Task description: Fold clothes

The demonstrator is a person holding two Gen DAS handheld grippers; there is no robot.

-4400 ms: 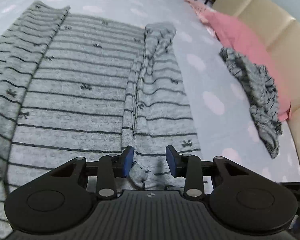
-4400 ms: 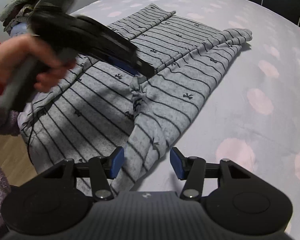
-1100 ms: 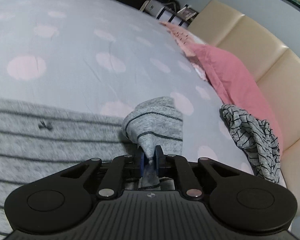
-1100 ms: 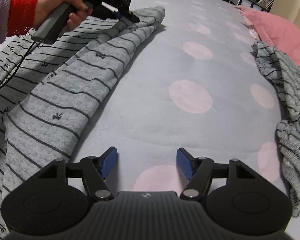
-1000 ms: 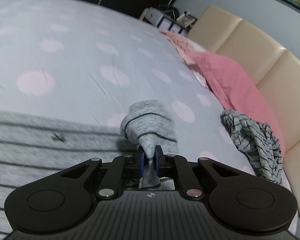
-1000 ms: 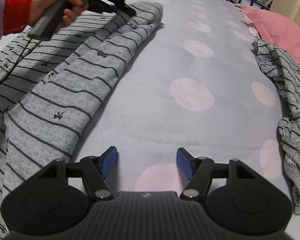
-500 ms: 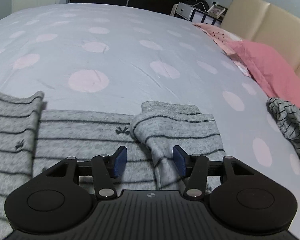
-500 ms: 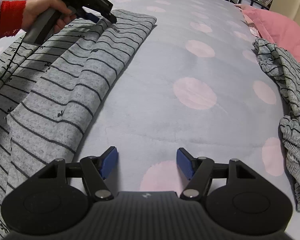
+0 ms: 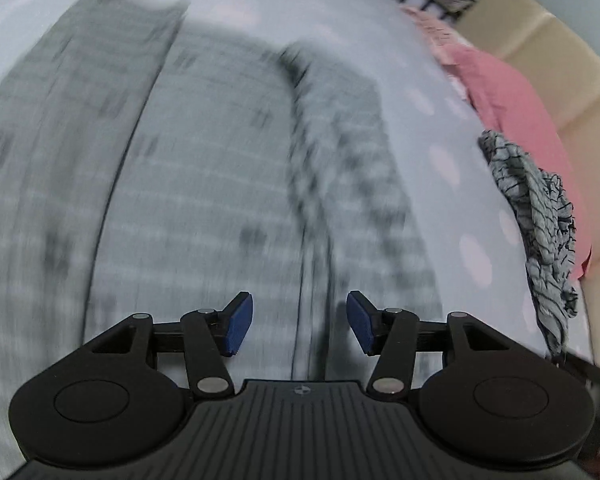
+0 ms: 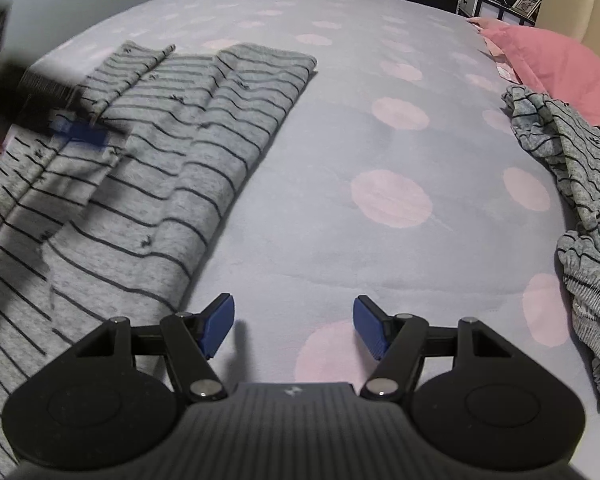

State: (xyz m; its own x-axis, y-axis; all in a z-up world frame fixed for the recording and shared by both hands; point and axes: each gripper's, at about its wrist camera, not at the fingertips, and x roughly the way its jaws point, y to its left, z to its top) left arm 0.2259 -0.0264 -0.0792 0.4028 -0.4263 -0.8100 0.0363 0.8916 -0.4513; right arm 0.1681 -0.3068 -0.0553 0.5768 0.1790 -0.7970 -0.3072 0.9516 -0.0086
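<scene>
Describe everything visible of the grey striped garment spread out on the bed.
The grey striped garment looks like soft heathered knit, with thin dark horizontal stripes and small dark bow-like motifs. It lies flat on the dotted bedspread, its right side folded inward as a long panel with a wavy lengthwise ridge; a narrower fold lies along the far side. The left claw, blurred, hovers over it with its jaws just opened and nothing between them. In the left wrist view it is motion-blurred.
</scene>
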